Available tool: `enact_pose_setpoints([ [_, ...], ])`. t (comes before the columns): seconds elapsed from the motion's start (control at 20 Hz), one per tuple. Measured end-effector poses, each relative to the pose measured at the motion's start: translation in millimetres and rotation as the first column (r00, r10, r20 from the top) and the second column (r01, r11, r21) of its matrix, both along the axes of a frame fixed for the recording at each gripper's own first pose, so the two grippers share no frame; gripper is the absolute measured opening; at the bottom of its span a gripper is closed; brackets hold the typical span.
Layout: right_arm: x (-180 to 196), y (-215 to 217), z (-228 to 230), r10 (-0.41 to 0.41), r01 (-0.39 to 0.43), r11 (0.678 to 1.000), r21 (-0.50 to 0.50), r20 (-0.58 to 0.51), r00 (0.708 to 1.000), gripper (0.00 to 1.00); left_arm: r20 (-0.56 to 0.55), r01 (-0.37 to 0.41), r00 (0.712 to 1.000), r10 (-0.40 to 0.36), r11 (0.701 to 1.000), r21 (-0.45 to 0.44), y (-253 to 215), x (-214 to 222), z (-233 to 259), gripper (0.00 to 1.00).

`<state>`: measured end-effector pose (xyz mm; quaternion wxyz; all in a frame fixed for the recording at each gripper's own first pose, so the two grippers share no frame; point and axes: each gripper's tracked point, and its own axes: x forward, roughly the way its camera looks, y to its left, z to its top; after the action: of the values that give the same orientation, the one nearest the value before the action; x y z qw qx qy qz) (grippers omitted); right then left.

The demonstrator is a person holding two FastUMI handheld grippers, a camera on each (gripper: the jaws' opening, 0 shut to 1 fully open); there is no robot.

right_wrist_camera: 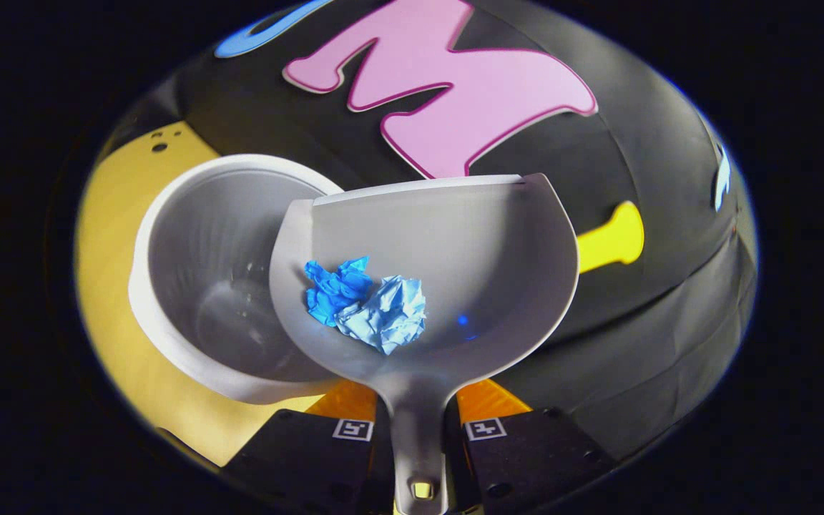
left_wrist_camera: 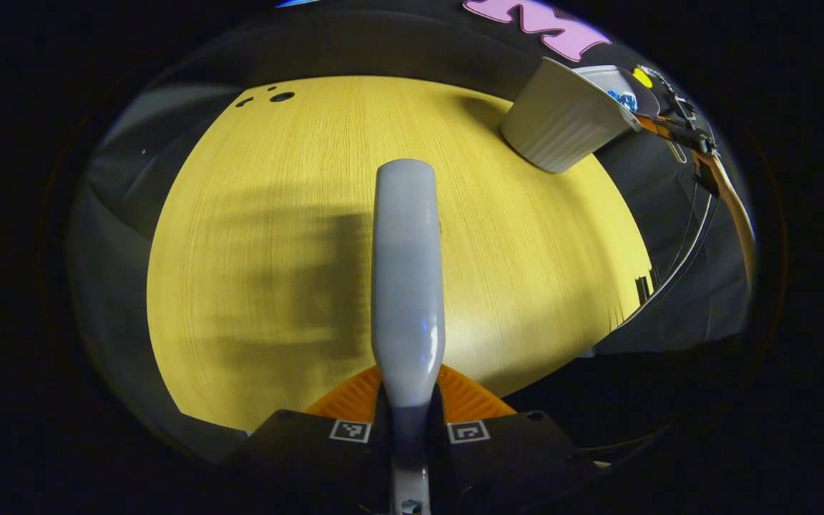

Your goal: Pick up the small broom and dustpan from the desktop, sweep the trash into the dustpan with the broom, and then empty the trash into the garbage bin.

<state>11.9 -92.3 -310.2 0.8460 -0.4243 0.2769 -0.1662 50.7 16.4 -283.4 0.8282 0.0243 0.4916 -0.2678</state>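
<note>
Clamped between the fingers of the left gripper (left_wrist_camera: 410, 418), in the left gripper view, a pale grey broom (left_wrist_camera: 408, 279) handle juts forward above the yellow wooden desktop (left_wrist_camera: 254, 236); the bristle end is hidden behind the gripper body and cannot be made out. At the far right of the desktop stands the white ribbed garbage bin (left_wrist_camera: 562, 121), with the dustpan (left_wrist_camera: 616, 86) poised at its rim and the right gripper (left_wrist_camera: 680, 129) beyond it, small and hard to read. Seen from the right gripper view, the right gripper (right_wrist_camera: 418, 422) is closed on the dustpan (right_wrist_camera: 455, 243) handle, both fingers pressing it. Two crumpled blue paper scraps (right_wrist_camera: 369, 304) lie in the pan, which overlaps the bin's (right_wrist_camera: 190, 286) open mouth, apparently just above it.
</note>
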Motion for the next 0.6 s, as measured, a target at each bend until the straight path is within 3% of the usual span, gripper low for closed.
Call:
enact_pose_setpoints([
  [0.3, -7.9, -19.4, 24.1, 0.032, -0.034, 0.976, -0.217, -0.011, 0.999, 0.32, -0.022, -0.019, 1.0, 0.019, 1.0, -0.01, -2.7, -1.2, 2.6, 0.25],
  [0.6, -3.6, -18.5, 35.6, 0.066, -0.077, 0.916, -0.393, -0.042, 0.997, 0.32, -0.031, -0.018, 0.999, 0.017, 1.0, -0.014, -3.8, -0.9, 2.7, 0.25],
])
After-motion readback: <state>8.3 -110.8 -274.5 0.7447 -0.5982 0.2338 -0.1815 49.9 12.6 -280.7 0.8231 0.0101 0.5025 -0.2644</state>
